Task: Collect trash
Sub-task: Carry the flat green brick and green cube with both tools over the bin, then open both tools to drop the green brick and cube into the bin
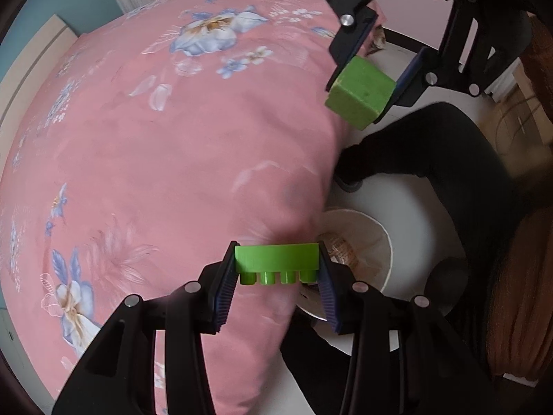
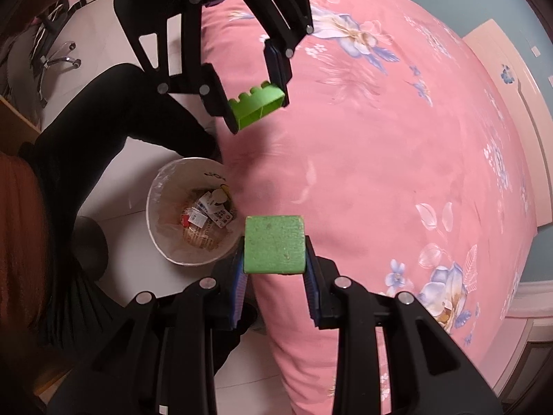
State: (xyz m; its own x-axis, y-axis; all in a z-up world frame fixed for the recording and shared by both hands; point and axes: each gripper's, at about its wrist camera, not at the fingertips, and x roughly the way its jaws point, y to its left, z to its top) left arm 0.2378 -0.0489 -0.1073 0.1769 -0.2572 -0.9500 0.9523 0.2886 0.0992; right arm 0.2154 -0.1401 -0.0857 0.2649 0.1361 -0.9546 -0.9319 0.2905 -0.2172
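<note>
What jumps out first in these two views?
Two bright green pieces, each clamped in a claw: a studded toy brick in the left claw, a foam-like cube in the right claw. Both hang over the edge of a pink floral bedspread, near a white trash bin on the floor, already holding wrappers.

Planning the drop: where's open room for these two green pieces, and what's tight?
The pink bedspread is bare across its middle, between its floral prints. The white bin on the floor at the bed edge already has wrappers at the bottom. Tight: the floor around the bin, hemmed by the bed and the person's dark legs.
</note>
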